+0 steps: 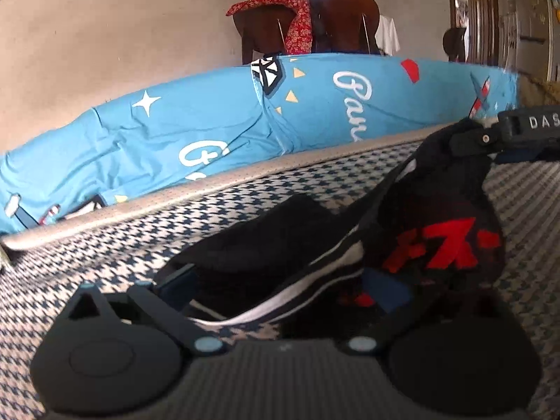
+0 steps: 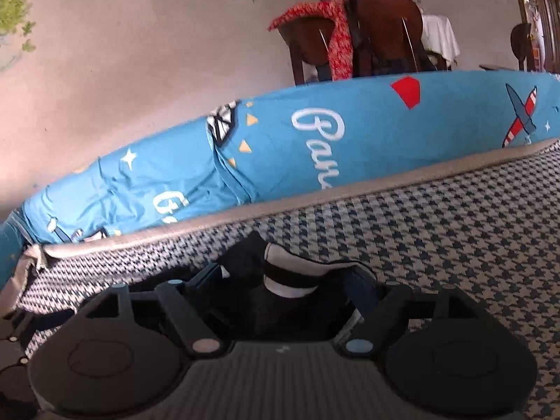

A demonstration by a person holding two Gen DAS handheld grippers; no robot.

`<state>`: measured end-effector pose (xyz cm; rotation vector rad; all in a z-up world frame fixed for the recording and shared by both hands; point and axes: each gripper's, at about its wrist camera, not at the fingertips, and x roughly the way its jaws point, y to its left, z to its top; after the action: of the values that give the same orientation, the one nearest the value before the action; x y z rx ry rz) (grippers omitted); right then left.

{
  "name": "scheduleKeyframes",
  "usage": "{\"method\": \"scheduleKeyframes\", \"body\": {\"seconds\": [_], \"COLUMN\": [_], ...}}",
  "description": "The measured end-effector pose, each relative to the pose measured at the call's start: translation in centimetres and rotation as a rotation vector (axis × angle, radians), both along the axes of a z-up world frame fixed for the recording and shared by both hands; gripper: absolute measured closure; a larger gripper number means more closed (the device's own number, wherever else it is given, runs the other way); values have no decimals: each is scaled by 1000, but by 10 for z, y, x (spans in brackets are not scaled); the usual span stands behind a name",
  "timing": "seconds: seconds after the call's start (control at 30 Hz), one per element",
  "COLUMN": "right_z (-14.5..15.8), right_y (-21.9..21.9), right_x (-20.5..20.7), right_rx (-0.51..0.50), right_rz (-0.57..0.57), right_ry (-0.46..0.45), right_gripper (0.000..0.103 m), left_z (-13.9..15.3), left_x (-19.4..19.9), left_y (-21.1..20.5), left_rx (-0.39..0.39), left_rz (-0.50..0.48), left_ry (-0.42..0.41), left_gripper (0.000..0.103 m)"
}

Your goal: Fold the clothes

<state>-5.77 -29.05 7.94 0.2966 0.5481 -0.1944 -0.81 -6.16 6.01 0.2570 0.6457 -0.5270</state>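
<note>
A black garment (image 1: 437,217) with red characters and white stripes lies bunched on the houndstooth bed surface (image 1: 105,245). My left gripper (image 1: 280,285) stands open, wide, with the garment's lower folds and a white stripe between its fingers. At the upper right of the left wrist view, my right gripper (image 1: 490,140) is at the garment's raised peak. In the right wrist view, the right gripper (image 2: 283,280) is open, and a black fold with a white band (image 2: 290,269) sits loosely between its fingers without being pinched.
A rolled blue printed quilt (image 1: 210,129) runs along the far side behind the grey piped mattress edge (image 1: 175,196). Beyond it stand a wooden chair (image 1: 336,21) draped with red floral cloth and a plain wall. Bare houndstooth surface (image 2: 472,227) stretches to the right.
</note>
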Motion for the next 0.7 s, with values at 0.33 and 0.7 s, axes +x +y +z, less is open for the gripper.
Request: {"method": "scheduleKeyframes", "body": {"seconds": [0.33,0.7], "right_z": [-15,-36], "right_y": [7,6], "right_x": [13,21], "right_rx": [-36,-20], "right_rz": [-27,-34], "right_ry": [117,226], "right_gripper": [25,25], "left_z": [-13,-23], "left_x": [15,8], "left_y": [-12,-34], "left_rx": [51,164], "left_rz": [123,155], "left_ry": [88,51], "left_gripper": [0,0]}}
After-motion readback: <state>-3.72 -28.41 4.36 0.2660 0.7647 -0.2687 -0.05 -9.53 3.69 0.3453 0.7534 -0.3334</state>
